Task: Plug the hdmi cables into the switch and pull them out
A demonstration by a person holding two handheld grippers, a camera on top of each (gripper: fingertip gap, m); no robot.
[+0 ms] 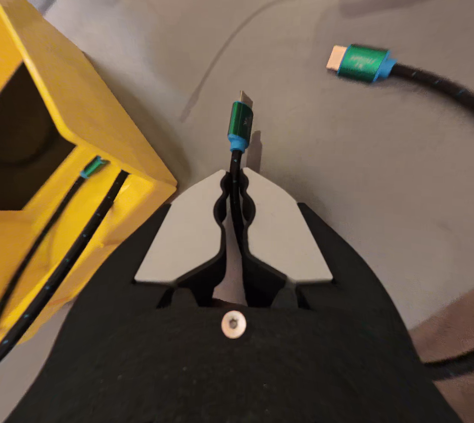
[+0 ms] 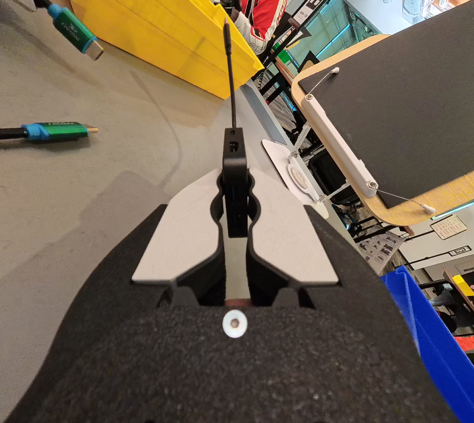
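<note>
Pinching the cable (image 1: 234, 195) behind its plug (image 1: 240, 121) for aiming, the left claw (image 1: 234, 173) approaches; the right claw (image 2: 234, 175) clamps the switch (image 2: 234, 180) steady.

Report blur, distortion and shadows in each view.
Left wrist view: yellow bin and its cables smeared by motion blur; held HDMI plug fairly sharp, casting a shadow. Right wrist view: sharper; fisheye bends the grey table; switch crisp.

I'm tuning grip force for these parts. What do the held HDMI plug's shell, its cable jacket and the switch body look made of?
HDMI plug's shell: probably anodised metal, green with a satin sheen; the blue collar behind looks rubbery.
Cable jacket: woven braid, matt black with blue flecks.
Switch, held by the right gripper: seemingly moulded plastic or painted metal, matt black; unclear which.
</note>
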